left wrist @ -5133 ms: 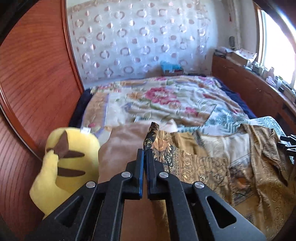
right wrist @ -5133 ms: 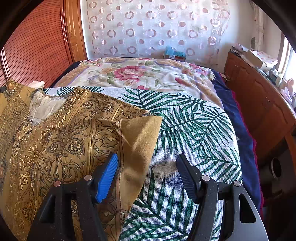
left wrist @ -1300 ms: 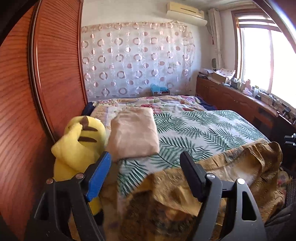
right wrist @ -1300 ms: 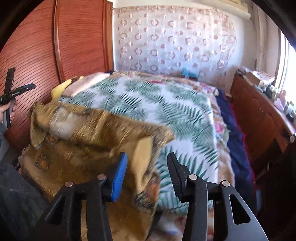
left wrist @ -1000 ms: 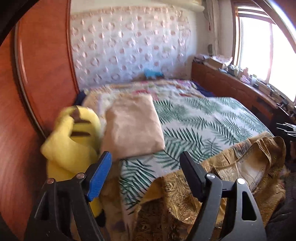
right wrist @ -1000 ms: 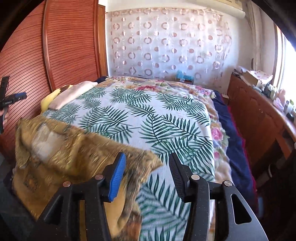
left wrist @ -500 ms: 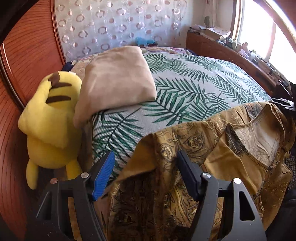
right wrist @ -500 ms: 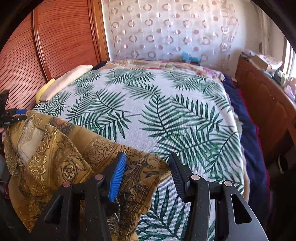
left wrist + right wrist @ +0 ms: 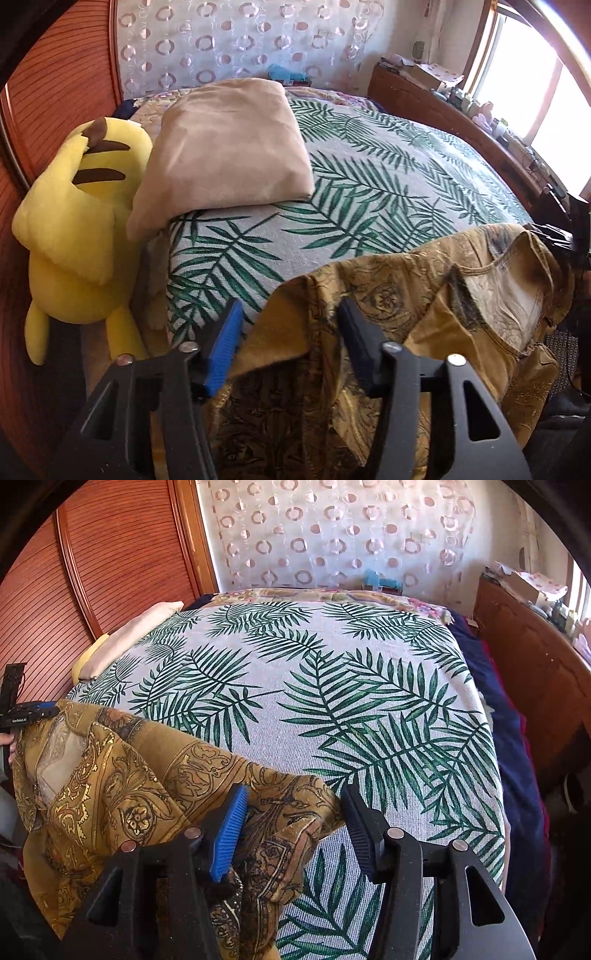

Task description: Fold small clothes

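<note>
I see the gold patterned garment slumped along the near edge of the palm-leaf bedspread, its long axis running between my two released grippers, left gripper and right gripper each straddling an end.

Both wrist cams face headward, sharing palm-leaf bedspread.

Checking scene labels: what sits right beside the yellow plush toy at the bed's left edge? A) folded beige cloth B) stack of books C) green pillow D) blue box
A: the folded beige cloth lies on the bed against the yellow plush toy.
</note>
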Demonstrator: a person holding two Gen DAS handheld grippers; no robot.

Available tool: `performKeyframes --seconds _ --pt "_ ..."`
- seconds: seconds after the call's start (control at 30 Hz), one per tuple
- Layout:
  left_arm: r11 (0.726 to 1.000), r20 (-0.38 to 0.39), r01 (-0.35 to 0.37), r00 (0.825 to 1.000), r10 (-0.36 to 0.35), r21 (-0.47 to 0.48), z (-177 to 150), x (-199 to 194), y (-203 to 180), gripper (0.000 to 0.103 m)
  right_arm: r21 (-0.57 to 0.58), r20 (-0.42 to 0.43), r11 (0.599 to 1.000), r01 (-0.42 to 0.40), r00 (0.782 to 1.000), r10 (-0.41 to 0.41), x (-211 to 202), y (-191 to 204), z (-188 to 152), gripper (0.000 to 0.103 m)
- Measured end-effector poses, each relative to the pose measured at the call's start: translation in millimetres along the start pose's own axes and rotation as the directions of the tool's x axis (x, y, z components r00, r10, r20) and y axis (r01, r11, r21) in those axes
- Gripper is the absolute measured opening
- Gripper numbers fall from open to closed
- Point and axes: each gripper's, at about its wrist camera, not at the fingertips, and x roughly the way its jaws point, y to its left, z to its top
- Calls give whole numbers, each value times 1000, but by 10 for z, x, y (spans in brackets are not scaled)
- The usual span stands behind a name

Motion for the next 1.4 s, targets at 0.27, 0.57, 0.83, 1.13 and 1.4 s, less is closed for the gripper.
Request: performKeyframes --seconds 0.27,0.57,0.83,1.13,1.4 --pt "999 -14 15 1000 -15 29 13 -10 -81 30 -21 -27 1000 21 999 -22 9 71 3 55" --pt "999 58 -1 998 -2 50 -21 -275 -265 9 -53 -62 998 -41 997 38 -126 184 -49 13" --pt "996 247 24 968 -44 82 -137 -1070 -476 8 -41 137 999 -11 990 16 -971 271 -37 10" --pt "996 464 20 884 -59 87 -353 -1842 -649 8 -84 388 996 32 921 3 -2165 515 -143 10" --pt "993 577 11 813 -79 120 -224 -2237 -838 8 -103 486 992 69 874 -10 -2735 623 -171 10"
